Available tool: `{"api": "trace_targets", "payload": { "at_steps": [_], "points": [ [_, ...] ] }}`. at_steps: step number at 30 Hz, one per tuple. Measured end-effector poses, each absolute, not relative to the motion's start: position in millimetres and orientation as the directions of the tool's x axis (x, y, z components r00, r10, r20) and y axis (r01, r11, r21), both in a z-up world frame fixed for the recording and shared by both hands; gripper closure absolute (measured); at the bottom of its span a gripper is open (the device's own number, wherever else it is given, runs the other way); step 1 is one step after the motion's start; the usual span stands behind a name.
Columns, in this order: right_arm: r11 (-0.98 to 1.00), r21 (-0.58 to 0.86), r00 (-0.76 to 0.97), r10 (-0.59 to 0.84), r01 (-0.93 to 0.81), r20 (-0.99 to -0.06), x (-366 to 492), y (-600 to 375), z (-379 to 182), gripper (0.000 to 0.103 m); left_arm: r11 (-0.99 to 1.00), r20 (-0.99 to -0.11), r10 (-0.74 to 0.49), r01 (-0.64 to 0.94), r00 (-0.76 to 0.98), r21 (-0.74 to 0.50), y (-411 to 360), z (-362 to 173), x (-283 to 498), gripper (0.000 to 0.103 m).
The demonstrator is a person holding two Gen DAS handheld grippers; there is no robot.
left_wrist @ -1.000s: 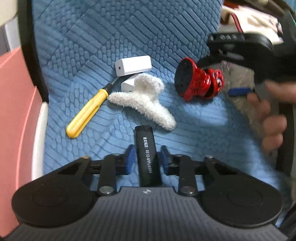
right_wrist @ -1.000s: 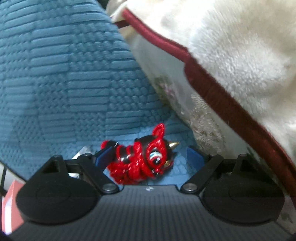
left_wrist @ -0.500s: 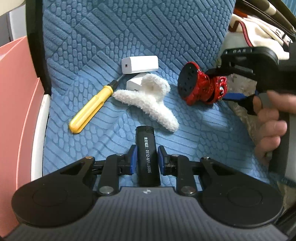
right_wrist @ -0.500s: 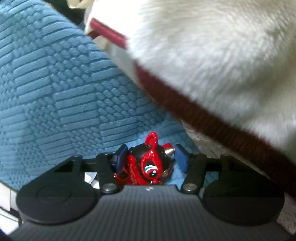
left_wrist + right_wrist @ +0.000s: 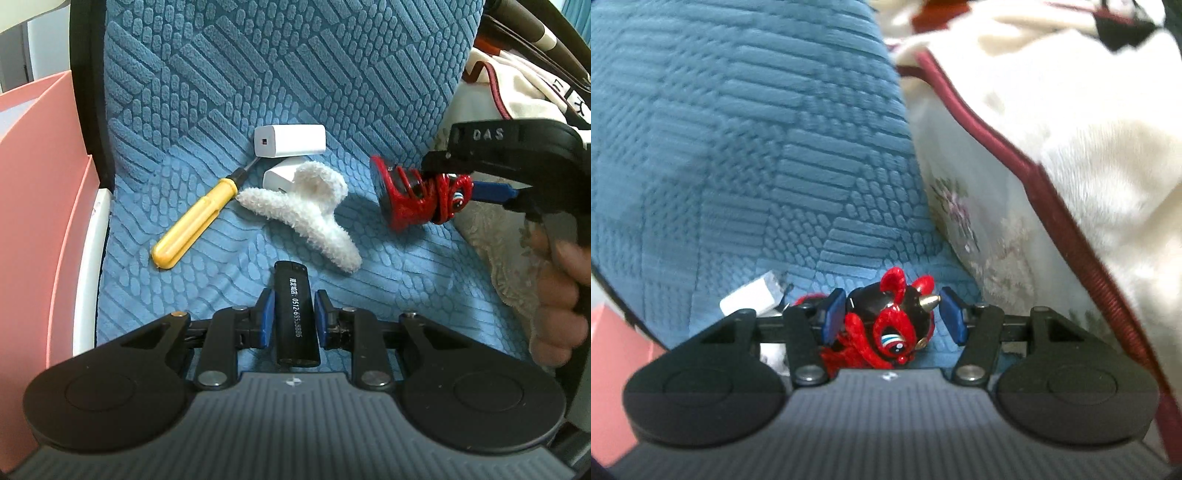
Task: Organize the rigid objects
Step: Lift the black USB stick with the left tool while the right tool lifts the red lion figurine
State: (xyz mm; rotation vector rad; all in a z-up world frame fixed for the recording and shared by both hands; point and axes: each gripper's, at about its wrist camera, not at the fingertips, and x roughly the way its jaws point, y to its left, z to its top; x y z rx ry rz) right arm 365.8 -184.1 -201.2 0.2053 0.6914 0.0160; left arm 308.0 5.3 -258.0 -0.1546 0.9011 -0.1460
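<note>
My left gripper (image 5: 294, 317) is shut on a black lighter (image 5: 295, 314) with white digits, held just above the blue seat cushion (image 5: 221, 92). My right gripper (image 5: 892, 317) is shut on a red and black toy figure (image 5: 886, 328); in the left wrist view the toy (image 5: 417, 195) hangs lifted off the cushion in that gripper (image 5: 476, 184) at the right. On the cushion lie a yellow-handled screwdriver (image 5: 192, 225), a white fluffy hair claw (image 5: 306, 218), a white charger block (image 5: 291, 140) and a second white block (image 5: 280, 175) half under the claw.
A pink bin wall (image 5: 37, 221) stands at the left beside the chair's black frame (image 5: 88, 92). A cream blanket with dark red piping (image 5: 1052, 166) lies against the cushion's right side. A white block (image 5: 750, 299) shows left of my right gripper.
My right gripper closed on the red toy and lifted it off the cushion. My left gripper closed on the black lighter and raised it slightly.
</note>
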Motion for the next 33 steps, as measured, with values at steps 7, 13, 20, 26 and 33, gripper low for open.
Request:
{"api": "trace_targets", "payload": {
  "at_steps": [7, 13, 20, 26, 33],
  "points": [
    [1.000, -0.006, 0.780, 0.015, -0.025, -0.625, 347, -166, -196, 0.045, 0.976, -0.771, -0.198, 0.049, 0.606, -0.213, 7, -258, 309, 0.076],
    [0.975, -0.192, 0.785, -0.035, -0.108, -0.619, 320, -156, -192, 0.045, 0.973, -0.774, -0.209, 0.049, 0.598, -0.226, 4, -259, 308, 0.076],
    [0.943, -0.290, 0.772, -0.059, -0.165, -0.633, 314, -149, -196, 0.044, 0.972, -0.776, -0.210, 0.045, 0.595, -0.229, 3, -261, 308, 0.077],
    [0.968, -0.180, 0.784, 0.025, -0.174, -0.621, 309, -159, -185, 0.034, 0.973, -0.775, -0.201, 0.028, 0.599, -0.231, 6, -261, 309, 0.077],
    [0.985, 0.042, 0.683, 0.146, -0.166, -0.716, 325, -175, -199, 0.027, 0.972, -0.775, -0.201, 0.022, 0.599, -0.234, 8, -260, 307, 0.077]
  ]
}}
